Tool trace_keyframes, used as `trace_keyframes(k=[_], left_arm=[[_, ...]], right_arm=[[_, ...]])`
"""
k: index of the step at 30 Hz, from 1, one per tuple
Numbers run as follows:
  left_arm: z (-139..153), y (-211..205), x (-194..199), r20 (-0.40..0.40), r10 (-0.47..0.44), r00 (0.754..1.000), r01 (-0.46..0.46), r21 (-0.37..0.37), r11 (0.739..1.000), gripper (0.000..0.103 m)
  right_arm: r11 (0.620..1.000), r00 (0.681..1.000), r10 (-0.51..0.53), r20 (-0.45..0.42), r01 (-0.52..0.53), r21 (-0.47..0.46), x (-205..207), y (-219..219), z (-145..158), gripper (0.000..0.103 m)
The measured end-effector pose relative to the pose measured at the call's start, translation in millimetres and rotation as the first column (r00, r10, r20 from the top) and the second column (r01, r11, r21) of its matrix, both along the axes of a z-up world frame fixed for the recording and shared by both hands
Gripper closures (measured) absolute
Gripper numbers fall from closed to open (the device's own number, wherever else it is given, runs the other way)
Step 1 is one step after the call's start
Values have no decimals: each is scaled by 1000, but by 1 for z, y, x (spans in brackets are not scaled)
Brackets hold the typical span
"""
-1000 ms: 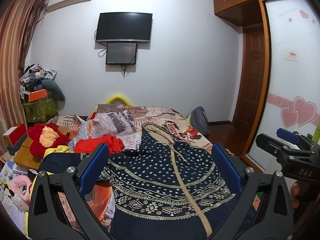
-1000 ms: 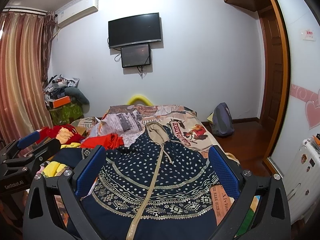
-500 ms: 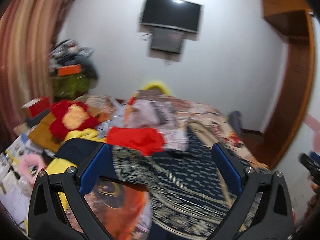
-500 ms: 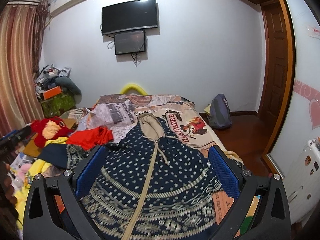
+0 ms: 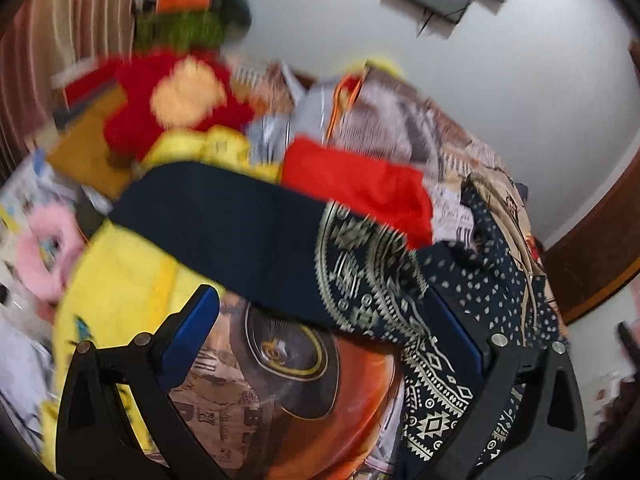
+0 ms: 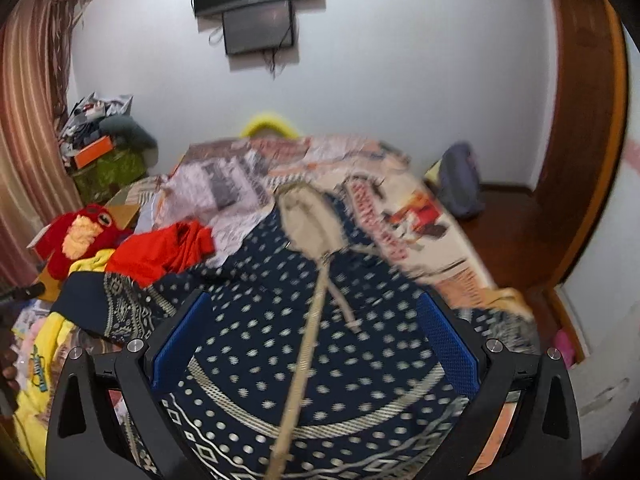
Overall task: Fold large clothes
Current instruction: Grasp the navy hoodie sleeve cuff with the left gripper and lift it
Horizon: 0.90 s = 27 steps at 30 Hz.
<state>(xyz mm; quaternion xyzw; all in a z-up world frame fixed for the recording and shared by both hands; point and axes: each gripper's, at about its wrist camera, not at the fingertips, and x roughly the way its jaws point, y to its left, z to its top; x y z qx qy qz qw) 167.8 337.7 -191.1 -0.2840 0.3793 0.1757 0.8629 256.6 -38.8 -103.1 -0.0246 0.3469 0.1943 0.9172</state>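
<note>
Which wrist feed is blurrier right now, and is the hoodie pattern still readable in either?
Left wrist view: heavy motion smear across the red plush toy and wall screens; the navy hoodie sleeve pattern streaks, while the left gripper stays crisp. Right wrist view: milder blur; hoodie dots and zipper remain readable, edges soft near the bed's right side; the right gripper is sharp. Both show strong fisheye bending and dark corners.
</note>
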Motion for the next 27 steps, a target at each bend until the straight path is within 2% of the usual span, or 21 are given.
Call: trace_keyframes(k=[4,8,12,15,18,20,22,23,25,27], left_arm=[[-31,33,1,-40,37,999,-41,-100,994,7],[-56,75,-5,-48,112,992,-120,-209,971,12],[-76,109,-5,-60,170,984,-180,-262,948,23],[-85,125,-3,-50,202,978,-208,-276,938,29],[-90,138,3,-60,232,971,-240,-263,935,39],[-90,142,8,-70,246,967,-255,-229,939,45],[-89,143,16,-98,259,961,-273,-175,946,62],[-86,142,21,-112,263,958,-278,-139,951,68],[-79,137,26,-126,266,956,-276,-79,958,88],[-65,129,29,-114,255,960,-259,-26,966,94]], right_arm=[[998,994,33,-106,-38,-53,24,25,-32,2],[992,985,55,-162,-72,-101,42,41,-54,2],[988,981,62,-186,-88,-131,51,51,-69,2],[987,976,66,-209,-95,-133,55,55,-79,2],[984,969,66,-239,-103,-146,59,58,-88,2],[983,967,62,-249,-102,-151,60,57,-91,2],[985,966,55,-252,-95,-148,62,55,-91,2],[985,967,52,-251,-90,-145,62,54,-90,2],[987,969,45,-243,-81,-138,62,52,-87,2],[989,972,39,-231,-71,-133,61,49,-82,2]])
